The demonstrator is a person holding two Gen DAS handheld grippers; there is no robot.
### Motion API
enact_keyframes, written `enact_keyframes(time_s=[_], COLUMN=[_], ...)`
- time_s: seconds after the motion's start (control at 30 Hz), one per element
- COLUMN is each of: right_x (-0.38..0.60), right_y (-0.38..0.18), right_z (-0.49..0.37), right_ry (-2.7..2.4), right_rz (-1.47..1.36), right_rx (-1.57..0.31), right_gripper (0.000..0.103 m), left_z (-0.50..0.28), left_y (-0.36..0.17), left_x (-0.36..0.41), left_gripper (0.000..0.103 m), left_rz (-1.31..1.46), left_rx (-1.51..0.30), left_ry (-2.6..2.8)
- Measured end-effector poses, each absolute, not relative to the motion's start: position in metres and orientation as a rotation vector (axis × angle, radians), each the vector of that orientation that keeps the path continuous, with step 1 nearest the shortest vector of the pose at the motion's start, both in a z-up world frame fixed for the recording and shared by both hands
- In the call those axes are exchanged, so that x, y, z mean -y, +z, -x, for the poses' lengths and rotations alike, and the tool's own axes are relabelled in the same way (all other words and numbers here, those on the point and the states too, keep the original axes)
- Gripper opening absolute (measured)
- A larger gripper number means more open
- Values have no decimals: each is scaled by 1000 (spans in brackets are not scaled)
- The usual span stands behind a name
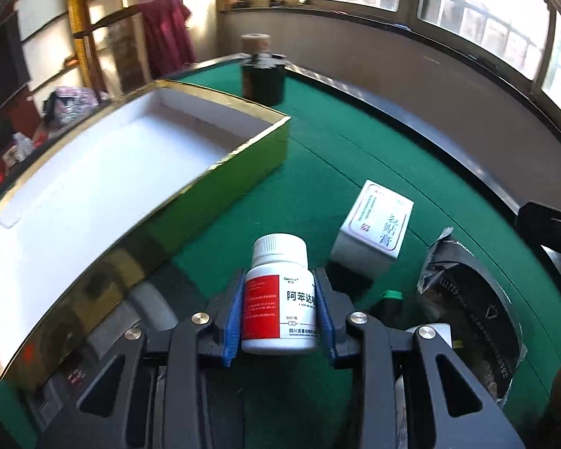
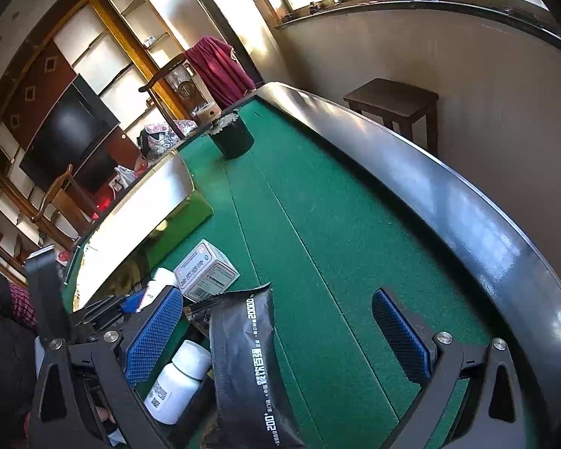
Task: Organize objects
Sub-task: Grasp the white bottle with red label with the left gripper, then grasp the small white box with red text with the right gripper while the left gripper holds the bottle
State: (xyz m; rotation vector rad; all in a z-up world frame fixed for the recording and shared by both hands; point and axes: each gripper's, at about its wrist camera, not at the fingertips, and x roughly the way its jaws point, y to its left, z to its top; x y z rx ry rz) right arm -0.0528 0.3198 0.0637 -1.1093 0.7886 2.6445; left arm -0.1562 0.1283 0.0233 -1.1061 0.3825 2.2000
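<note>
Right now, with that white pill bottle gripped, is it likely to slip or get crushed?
Probably neither. The white pill bottle looks like rigid plastic, and textured blue pads press both sides. Its smooth, round wall could still twist between the jaws. It seems light for its size.

Dark wooden stool (image 2: 396,103) by wall, black television (image 2: 69,131), red garment (image 1: 166,28) over chair.

Two white pill bottles are seen: one with a red label (image 1: 279,295) and one lying down (image 2: 175,385). One small white box (image 1: 374,224), one black packet (image 2: 250,370), one big open box (image 1: 93,202) and one dark pot (image 1: 262,81) are counted on the green table (image 2: 336,243)
</note>
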Motion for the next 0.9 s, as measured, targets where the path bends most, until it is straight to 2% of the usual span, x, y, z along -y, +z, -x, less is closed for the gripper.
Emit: enact_keyframes(time_s=[0.13, 0.43, 0.63, 0.77, 0.9], right_x=[-318, -304, -292, -276, -261], right_y=[59, 61, 75, 78, 67], right_z=[57, 59, 74, 116, 152], right_ry=[2641, 2709, 2744, 2749, 2731], right_rz=[1136, 1137, 1209, 1356, 1498], right_rx=[-777, -707, -683, -454, -335], right_gripper=[103, 103, 103, 103, 103], left_z=[145, 87, 33, 7, -12], left_y=[35, 62, 77, 77, 73], left_x=[-110, -38, 13, 47, 79], left_gripper=[33, 33, 33, 33, 33], left_rz=[1139, 1267, 1248, 1256, 1270], left_rx=[-344, -93, -51, 7, 56], left_ry=[2245, 2278, 2351, 2385, 2433])
